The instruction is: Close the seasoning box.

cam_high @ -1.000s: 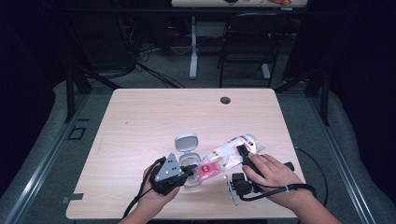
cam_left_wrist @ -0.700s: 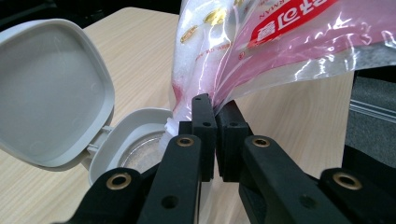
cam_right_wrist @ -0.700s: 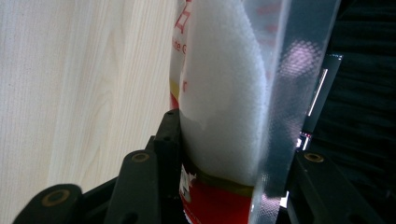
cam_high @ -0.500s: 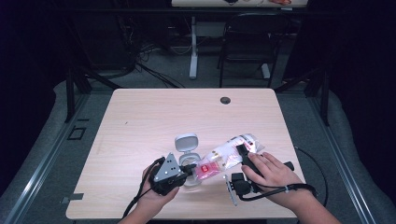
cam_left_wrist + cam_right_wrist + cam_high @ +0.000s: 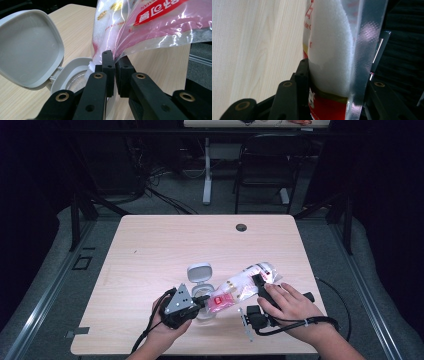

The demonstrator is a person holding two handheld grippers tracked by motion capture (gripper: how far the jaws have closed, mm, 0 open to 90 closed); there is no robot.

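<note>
Bag (image 5: 240, 290): glossy clear-and-red plastic, white granules inside, slanted over the near table (image 5: 150, 250) edge. Jar (image 5: 75, 80): grey, rounded-square hinged lid open, under the bag's low corner. Left gripper (image 5: 115, 62): jaws pinched on that film corner. Right gripper (image 5: 332, 75): jaws wide, clamping the full end; hand lies flat on top.

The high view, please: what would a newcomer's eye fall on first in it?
First the clear plastic bag with red print and white powder, stretched across the table's near edge between the two grippers. The left gripper pinches the bag's lower end over a small grey container whose hinged lid stands open; the right gripper clamps the fuller end. Beyond the table it is dark, with a chair and cables on the floor.
</note>
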